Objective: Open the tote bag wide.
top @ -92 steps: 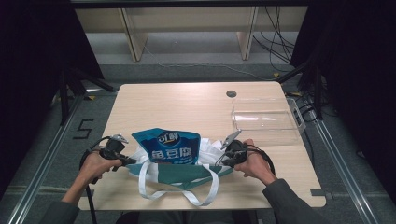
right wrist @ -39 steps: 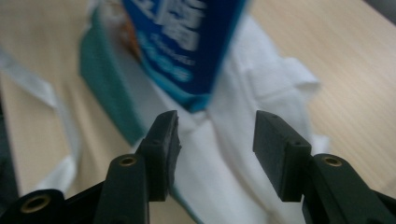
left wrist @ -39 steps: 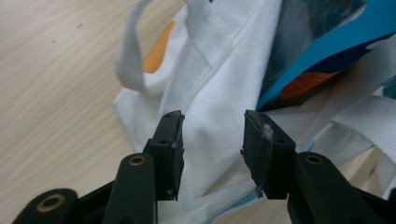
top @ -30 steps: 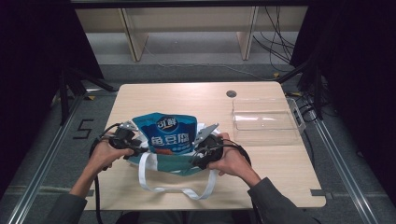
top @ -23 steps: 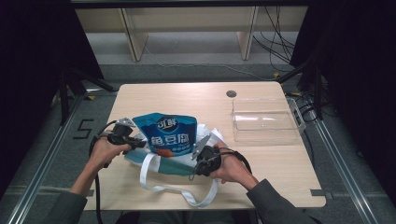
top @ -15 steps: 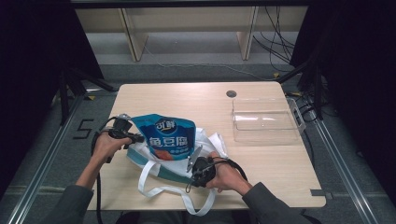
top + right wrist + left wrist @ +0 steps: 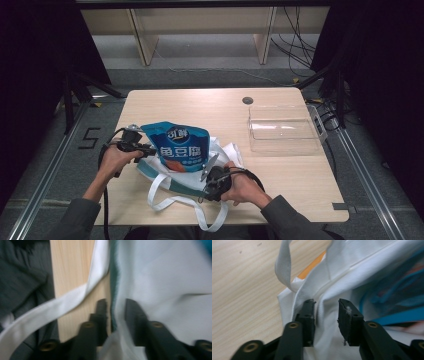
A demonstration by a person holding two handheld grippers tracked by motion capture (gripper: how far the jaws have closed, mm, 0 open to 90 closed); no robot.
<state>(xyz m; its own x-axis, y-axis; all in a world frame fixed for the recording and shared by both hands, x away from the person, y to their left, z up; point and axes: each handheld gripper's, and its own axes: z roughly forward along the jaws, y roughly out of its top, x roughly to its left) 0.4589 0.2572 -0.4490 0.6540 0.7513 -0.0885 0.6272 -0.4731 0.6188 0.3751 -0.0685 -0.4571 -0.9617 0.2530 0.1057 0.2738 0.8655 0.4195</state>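
Observation:
A blue snack pouch [image 7: 181,147] stands in a white tote bag [image 7: 227,150] with a teal rim, near the table's front. My left gripper [image 7: 146,148] sits at the bag's left side. Its jaws have just been opening and stand apart, with a fold of white cloth [image 7: 362,272] loose between them at the left gripper [image 7: 325,308]. My right gripper [image 7: 210,166] is at the bag's near right rim. Its jaws have also just been opening, and the teal hem [image 7: 114,285] runs through the gap of the right gripper [image 7: 116,306] without being pinched.
A clear plastic box [image 7: 282,129] stands at the back right of the wooden table [image 7: 200,105]. The bag's white handles [image 7: 165,200] trail toward the front edge. A dark sleeve [image 7: 22,277] lies beside the right gripper.
The right hand has dropped from the bag's right side to its near rim, closer to the person. The left hand shifted slightly left. The pouch now leans further left.

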